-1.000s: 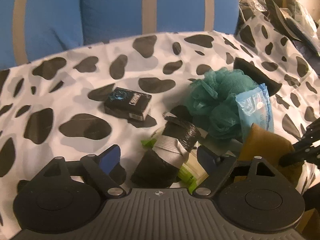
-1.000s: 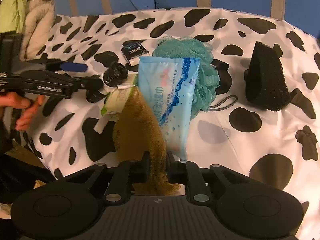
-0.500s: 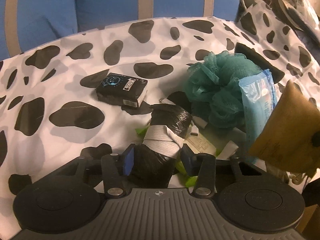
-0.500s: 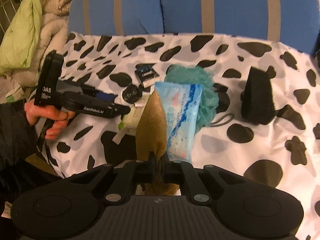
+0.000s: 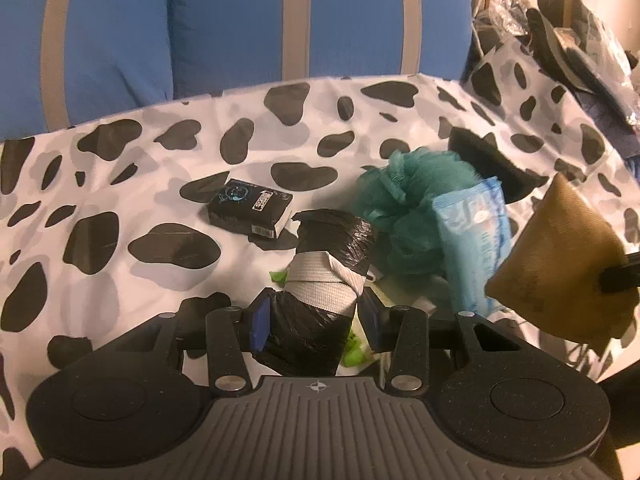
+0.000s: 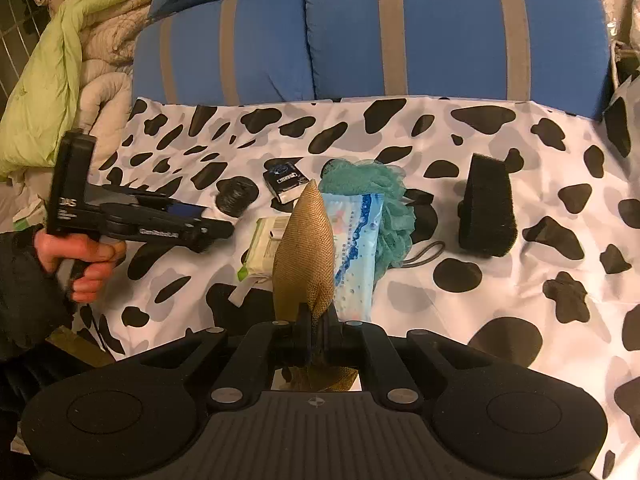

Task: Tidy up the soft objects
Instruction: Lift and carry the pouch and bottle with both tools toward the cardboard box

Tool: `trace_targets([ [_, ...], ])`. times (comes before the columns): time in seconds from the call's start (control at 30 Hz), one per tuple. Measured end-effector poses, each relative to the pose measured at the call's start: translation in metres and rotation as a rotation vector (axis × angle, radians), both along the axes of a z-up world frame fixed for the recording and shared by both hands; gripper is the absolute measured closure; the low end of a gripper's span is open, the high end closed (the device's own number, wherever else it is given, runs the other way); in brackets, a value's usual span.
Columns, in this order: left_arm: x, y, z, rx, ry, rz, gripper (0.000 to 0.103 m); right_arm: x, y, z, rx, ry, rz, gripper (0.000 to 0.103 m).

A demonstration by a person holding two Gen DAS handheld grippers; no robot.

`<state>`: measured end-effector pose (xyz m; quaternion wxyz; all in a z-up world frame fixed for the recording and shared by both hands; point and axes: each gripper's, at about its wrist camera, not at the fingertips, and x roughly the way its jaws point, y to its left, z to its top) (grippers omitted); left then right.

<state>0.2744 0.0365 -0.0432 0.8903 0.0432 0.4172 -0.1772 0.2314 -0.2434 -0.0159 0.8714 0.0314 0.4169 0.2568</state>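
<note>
My left tongs (image 5: 314, 318) are clamped on a black plastic roll (image 5: 320, 280) with a grey band around its middle; the blue pads press its lower end from both sides and its far end tilts up and away from me. From the right wrist view I see a hand (image 6: 78, 258) gripping the handle of that left tool, with the roll's round dark end showing just past its tip.

My right tongs (image 6: 314, 330) are pinched almost fully together on a mustard woven pouch (image 6: 306, 248), which stands up from the fingers like a pointed sail, lifted clear of the cow-print sheet (image 6: 500, 292). In the left wrist view the same pouch hangs at the right edge, held by a dark fingertip.

On the sheet behind the pouch lie a blue wet-wipes pack (image 6: 356, 248) and, touching it, a teal mesh bath pouf (image 6: 372, 184). A pale green-edged packet (image 6: 262, 246) lies just left of the pouch. A small black box (image 6: 285, 178) sits beyond it, and a black sponge block (image 6: 486, 208) stands well apart to the right. Blue cushions with grey stripes (image 6: 440, 28) back the sheet
</note>
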Motion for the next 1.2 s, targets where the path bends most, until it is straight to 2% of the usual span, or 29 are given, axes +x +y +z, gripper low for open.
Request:
trace_targets([
  [0.13,-0.018,-0.001,0.012,-0.024,-0.021,-0.003,0.059,-0.006,-0.001,0.003,0.001,-0.009,-0.004,0.096],
  [0.4,-0.060,-0.006,0.018,-0.034,-0.020,-0.009,0.059,-0.025,-0.004,0.002,-0.014,-0.013,-0.002,0.096],
  [0.7,-0.105,-0.014,0.024,-0.054,-0.015,-0.014,0.059,-0.049,-0.010,0.011,0.019,-0.023,-0.018,0.096],
  [1.0,-0.143,-0.020,0.026,-0.065,0.006,-0.020,0.059,-0.080,-0.010,0.016,0.054,-0.014,0.020,0.096],
  [1.2,-0.165,-0.023,0.024,-0.061,0.051,-0.029,0.059,-0.100,-0.002,0.015,0.060,0.020,0.096,0.096],
])
